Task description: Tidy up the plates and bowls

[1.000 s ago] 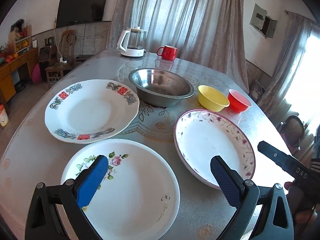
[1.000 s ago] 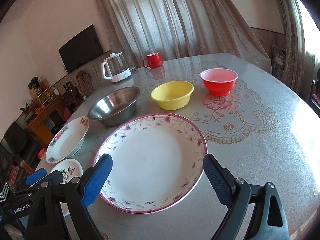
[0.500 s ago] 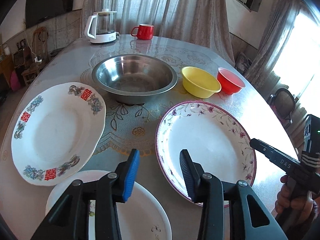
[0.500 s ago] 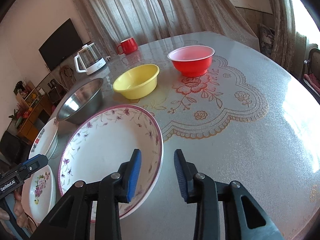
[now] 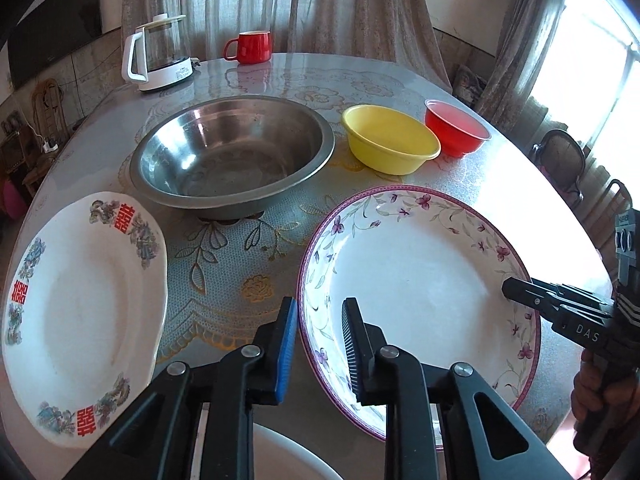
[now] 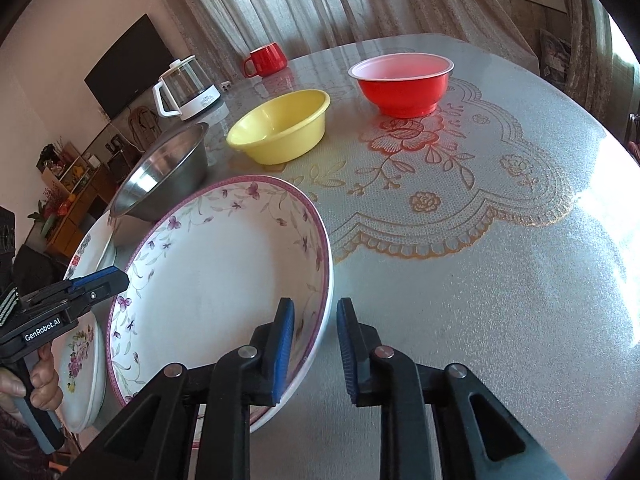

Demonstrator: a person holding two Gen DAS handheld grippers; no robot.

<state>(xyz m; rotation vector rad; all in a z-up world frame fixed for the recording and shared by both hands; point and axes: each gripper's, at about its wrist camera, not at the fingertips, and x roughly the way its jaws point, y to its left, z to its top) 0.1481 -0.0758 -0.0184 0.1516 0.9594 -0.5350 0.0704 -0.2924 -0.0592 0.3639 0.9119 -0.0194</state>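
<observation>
Left wrist: lace-patterned table (image 5: pixel 248 264), curtains (image 5: pixel 320 8); left fingers (image 5: pixel 286 344), right fingers (image 6: pixel 282 344) closing astride plate (image 5: pixel 420 280) rim

The left hand-held gripper (image 5: pixel 318 350) straddles the near left rim of the purple-flowered plate (image 5: pixel 416 280), its jaws closing, the rim between them. Beyond the plate stand a steel bowl (image 5: pixel 232 152), yellow bowl (image 5: pixel 390 138) and red bowl (image 5: pixel 456 126).

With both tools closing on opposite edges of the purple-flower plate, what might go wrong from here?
1. Each tool, left and right, grips only the thin rim of the plate; glazed ceramic may slip.
2. Uneven lifting could tilt the plate and drop it.
3. The steel bowl stands close behind; the plate may knock it.
</observation>
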